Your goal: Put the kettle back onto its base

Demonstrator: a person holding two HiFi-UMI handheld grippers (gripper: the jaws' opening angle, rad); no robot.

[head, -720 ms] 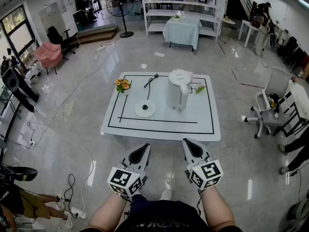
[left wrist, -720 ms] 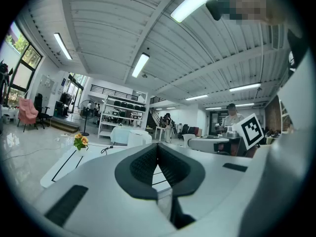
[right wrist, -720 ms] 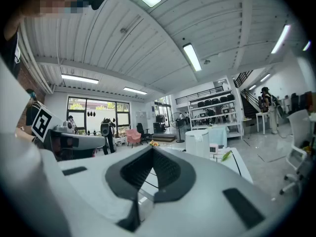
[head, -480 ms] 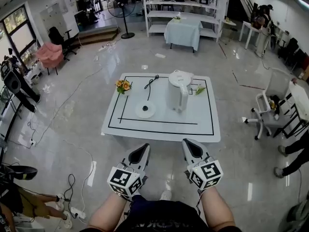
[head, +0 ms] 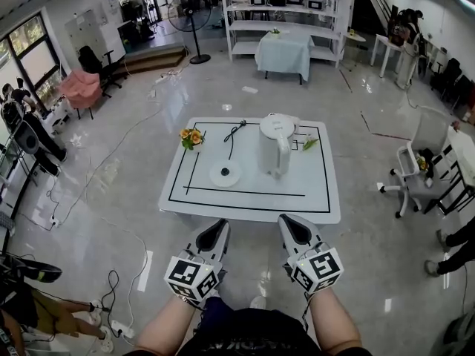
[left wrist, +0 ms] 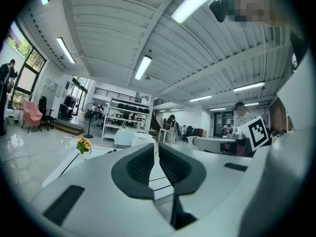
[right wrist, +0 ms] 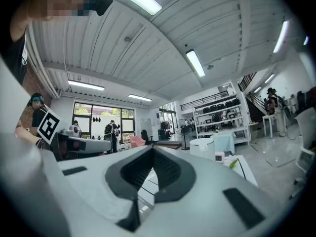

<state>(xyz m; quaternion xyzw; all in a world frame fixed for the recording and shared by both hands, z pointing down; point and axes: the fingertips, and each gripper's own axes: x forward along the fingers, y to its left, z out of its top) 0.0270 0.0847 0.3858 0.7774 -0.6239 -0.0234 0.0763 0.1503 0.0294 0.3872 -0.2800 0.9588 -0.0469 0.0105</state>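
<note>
A white kettle stands upright on a low white table, right of its round white base. The base's black cord runs toward the table's far edge. Kettle and base are apart. My left gripper and right gripper hover side by side over the floor, short of the table's near edge. Both are shut with nothing between their jaws. In the left gripper view the kettle shows just above the shut jaws; in the right gripper view the kettle sits to the right of them.
A small pot of orange flowers stands at the table's far left corner, and a green item at its far right. A white swivel chair is to the right. Cables trail over the floor at left. People stand at left.
The table with kettle and base has shifted slightly lower and nearer in the head view. Both grippers keep their places, still shut.
</note>
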